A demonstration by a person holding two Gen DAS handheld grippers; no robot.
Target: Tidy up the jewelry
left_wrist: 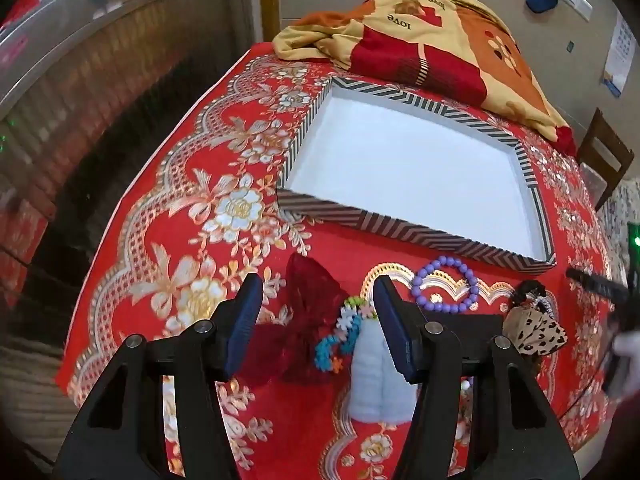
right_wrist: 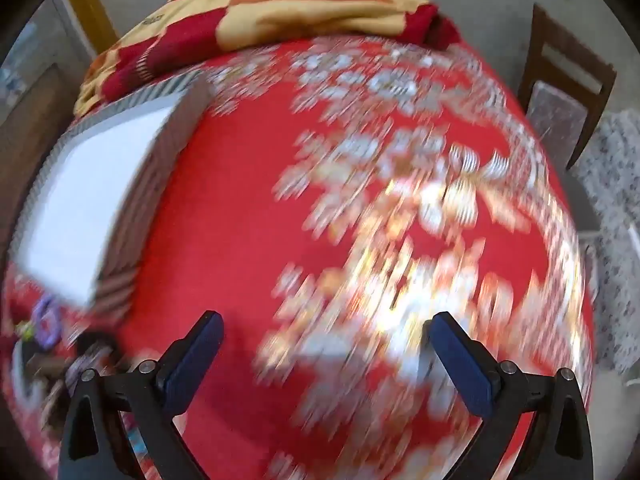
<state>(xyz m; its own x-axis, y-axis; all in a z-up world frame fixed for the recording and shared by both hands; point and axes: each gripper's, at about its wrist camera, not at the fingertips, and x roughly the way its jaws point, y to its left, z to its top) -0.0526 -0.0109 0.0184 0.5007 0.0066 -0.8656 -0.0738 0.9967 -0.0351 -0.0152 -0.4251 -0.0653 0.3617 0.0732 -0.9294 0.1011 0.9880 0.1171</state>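
Note:
A shallow tray with a striped rim and a white floor lies on the red floral tablecloth. In front of it lie a purple bead bracelet, a dark red mesh bow, a colourful flower-bead bracelet, a white fluffy piece and a leopard-print hair tie. My left gripper is open, hovering over the bow and the flower bracelet. My right gripper is open and empty over bare cloth; its view is motion-blurred, with the tray at left.
A folded red and cream blanket lies at the back of the table. A wooden chair stands to the right. The table's left edge drops to a dark floor. The other gripper's black body shows at the right edge.

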